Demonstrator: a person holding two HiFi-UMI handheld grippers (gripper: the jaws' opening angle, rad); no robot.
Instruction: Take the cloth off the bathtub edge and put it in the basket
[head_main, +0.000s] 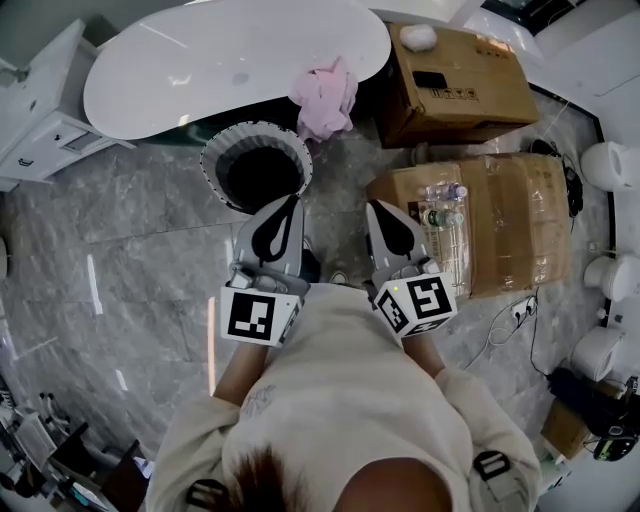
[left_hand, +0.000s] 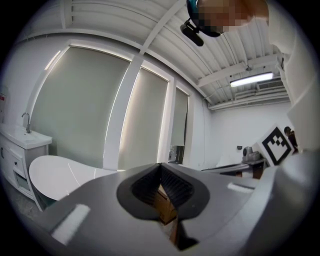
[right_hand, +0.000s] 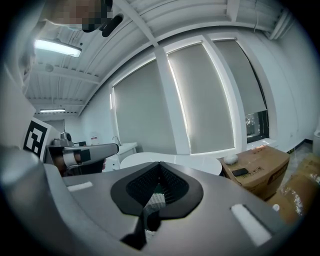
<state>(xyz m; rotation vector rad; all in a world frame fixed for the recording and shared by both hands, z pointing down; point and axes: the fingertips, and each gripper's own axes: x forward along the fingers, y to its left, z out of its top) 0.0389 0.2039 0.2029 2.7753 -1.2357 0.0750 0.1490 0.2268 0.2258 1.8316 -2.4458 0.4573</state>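
Observation:
A pink cloth (head_main: 323, 97) hangs crumpled over the right end of the white bathtub's edge (head_main: 200, 60). Just below it on the marble floor stands a round ribbed basket (head_main: 257, 167) with a dark inside. Both grippers are held close to the person's chest, side by side and pointing toward the tub. The left gripper (head_main: 292, 200) is shut and holds nothing; its tip hangs over the basket's near right rim. My right gripper (head_main: 375, 203) is shut too and holds nothing, a little right of the basket. The left gripper view shows the tub (left_hand: 55, 172) beyond shut jaws; the right gripper view shows it too (right_hand: 170, 161).
Two cardboard boxes (head_main: 460, 70) (head_main: 500, 220) stand right of the cloth and basket; the nearer one carries a pack of water bottles (head_main: 445, 215). A white vanity cabinet (head_main: 40, 110) is at far left. Cables (head_main: 510, 320) and white fixtures (head_main: 610, 165) line the right side.

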